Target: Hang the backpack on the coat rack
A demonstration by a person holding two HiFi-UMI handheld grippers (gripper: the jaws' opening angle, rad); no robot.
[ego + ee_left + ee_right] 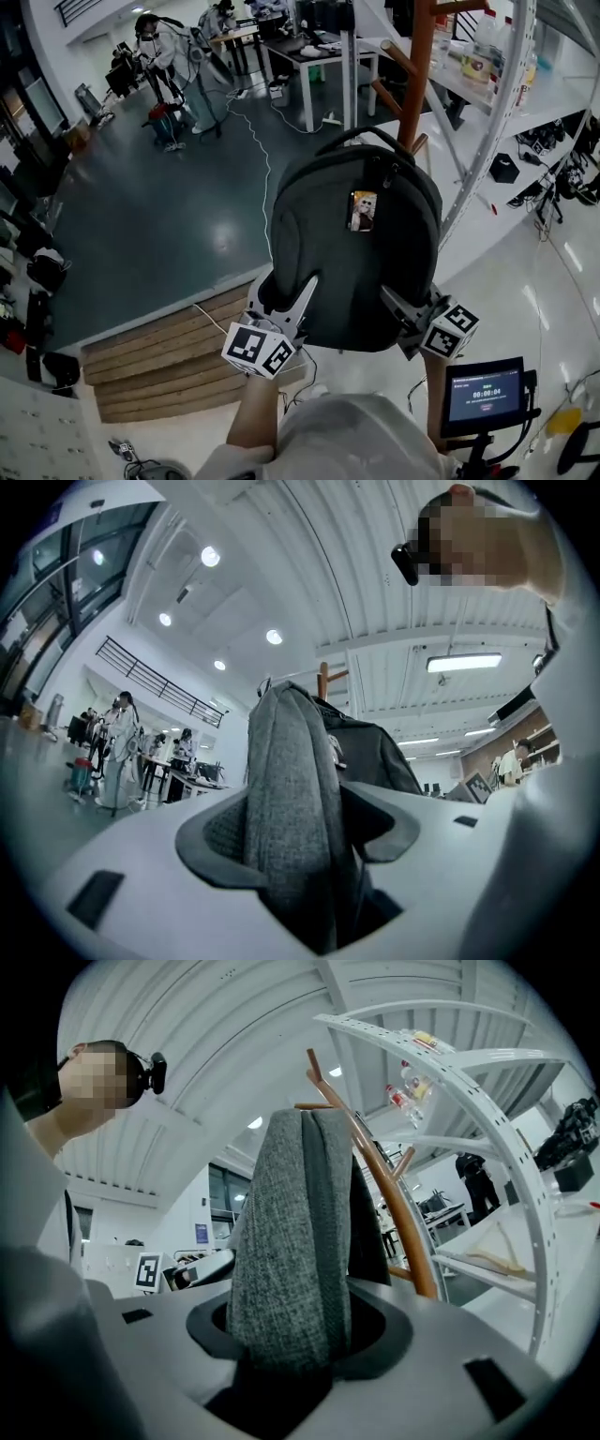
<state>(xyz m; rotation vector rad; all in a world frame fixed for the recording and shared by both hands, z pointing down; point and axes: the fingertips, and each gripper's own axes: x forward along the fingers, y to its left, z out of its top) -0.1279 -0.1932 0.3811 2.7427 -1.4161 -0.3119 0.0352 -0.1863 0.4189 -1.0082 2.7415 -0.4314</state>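
Observation:
A dark grey backpack is held up in the air in front of the brown wooden coat rack. Its top handle arches close beside a lower peg; I cannot tell whether they touch. My left gripper is shut on the backpack's lower left side, with grey fabric pinched between its jaws. My right gripper is shut on the lower right side, grey fabric filling its jaws. The rack's pole rises just behind the fabric in the right gripper view.
A white curved perforated frame stands right of the rack, with shelves of bottles behind. Wooden steps lie below left. A small screen on a stand is at lower right. People work at desks far back.

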